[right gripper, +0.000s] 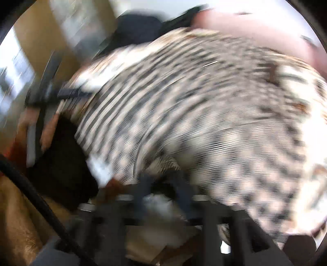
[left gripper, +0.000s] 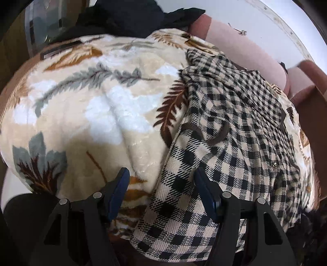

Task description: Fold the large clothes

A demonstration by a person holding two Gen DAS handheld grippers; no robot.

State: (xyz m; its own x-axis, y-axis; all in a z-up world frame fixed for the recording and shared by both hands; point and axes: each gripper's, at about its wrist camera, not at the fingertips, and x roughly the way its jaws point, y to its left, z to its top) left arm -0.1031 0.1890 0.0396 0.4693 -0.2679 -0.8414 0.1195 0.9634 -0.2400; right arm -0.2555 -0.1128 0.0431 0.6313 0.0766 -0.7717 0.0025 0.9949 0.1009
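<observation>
Checked: one shirt [left gripper: 214, 143], one leaf-print blanket [left gripper: 92, 102].

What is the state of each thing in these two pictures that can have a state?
checked shirt: spread out on the blanket, rumpled, not yet folded.
leaf-print blanket: spread flat under the shirt.
black garment: bunched in a heap at the far edge.
left gripper: open, jaws apart over the shirt's near edge, pads not pressing on it.
right gripper: too blurred to tell whether open or shut.

No readable text, label or number shows in either view.
</observation>
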